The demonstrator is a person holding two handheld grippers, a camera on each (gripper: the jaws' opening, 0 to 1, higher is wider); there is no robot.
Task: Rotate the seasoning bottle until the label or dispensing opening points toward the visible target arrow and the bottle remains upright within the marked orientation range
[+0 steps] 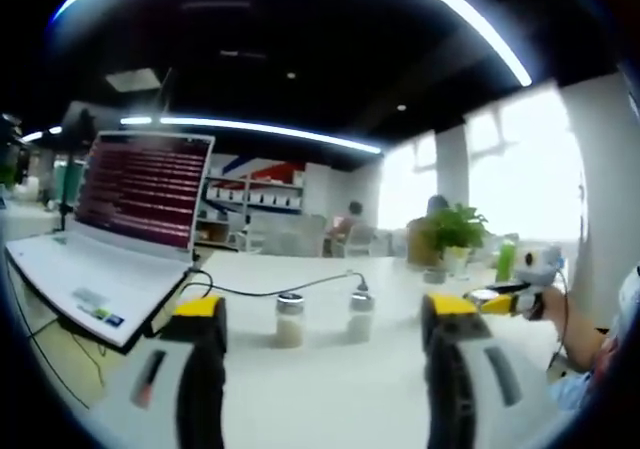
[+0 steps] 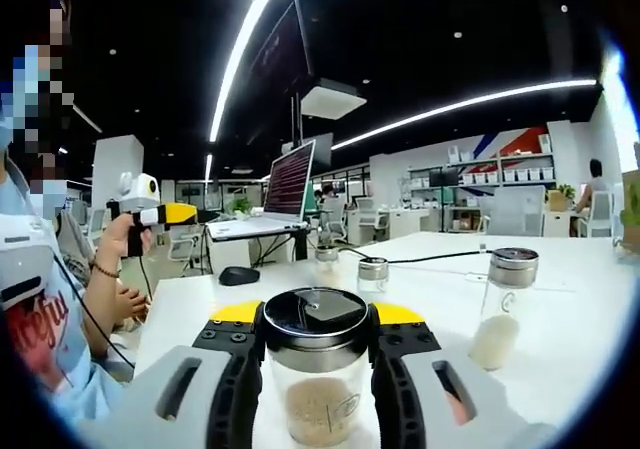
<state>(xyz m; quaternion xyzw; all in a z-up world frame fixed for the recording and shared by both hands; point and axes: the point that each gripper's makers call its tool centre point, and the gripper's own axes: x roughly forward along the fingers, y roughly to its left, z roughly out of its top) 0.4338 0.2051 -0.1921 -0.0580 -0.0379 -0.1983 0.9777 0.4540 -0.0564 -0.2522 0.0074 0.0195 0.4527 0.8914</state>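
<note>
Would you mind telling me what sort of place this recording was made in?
Most likely an open-plan office or lab. A white table carries an open laptop, wall shelves hold boxes, and people sit at desks farther back under long ceiling light strips.

Low in the right gripper view, the right gripper (image 2: 316, 369) is grey and black with yellow tips, around a clear bottle (image 2: 316, 369) with a dark shiny lid and tan grains. At right, a second bottle (image 2: 503, 309) holds white powder under a silver cap. On the white table (image 2: 570, 279) lies a black mouse (image 2: 239, 275). In the left gripper view, the white laptop (image 1: 120, 229) at left shows red lines on its screen, and a green plant (image 1: 455, 227) stands right of centre.
</note>
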